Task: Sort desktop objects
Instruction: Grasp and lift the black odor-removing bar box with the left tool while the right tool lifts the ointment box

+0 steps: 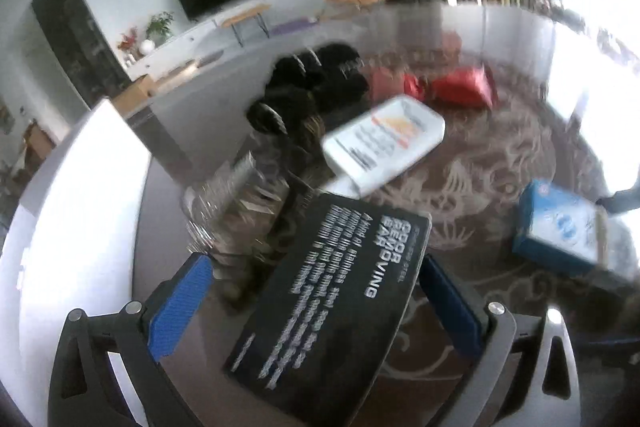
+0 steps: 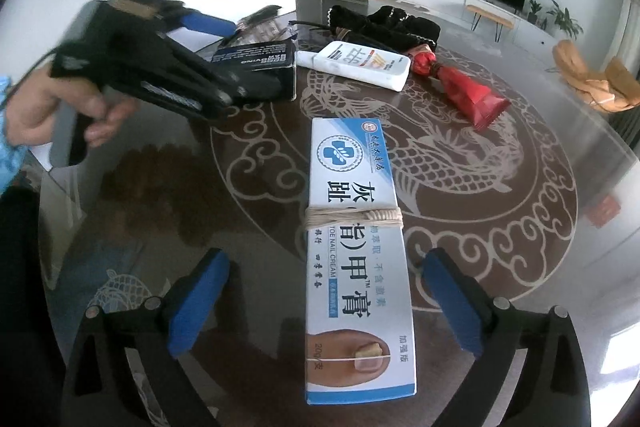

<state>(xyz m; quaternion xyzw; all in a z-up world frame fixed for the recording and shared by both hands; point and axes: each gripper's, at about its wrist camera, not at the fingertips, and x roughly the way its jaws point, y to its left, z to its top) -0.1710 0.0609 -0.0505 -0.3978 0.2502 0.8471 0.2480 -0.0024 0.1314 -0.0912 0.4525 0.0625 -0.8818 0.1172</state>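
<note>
Low in the frame, the toe nail cream box (image 2: 358, 247) lies flat on the glass counter (image 2: 560, 267) between the right gripper's (image 2: 326, 301) open jaws, probably light, crushable cardboard best pinched across its long sides.

The left gripper (image 1: 316, 303) stood wide open, its blue pads (image 1: 180, 307) far apart at 7 and 5 o'clock of its own view. In the right view it reached in from 9 o'clock, gripped by the bare left hand (image 2: 60, 107). The right gripper (image 2: 326, 307) was open too, its pads (image 2: 198, 303) spread at 7 and 5 o'clock.
</note>
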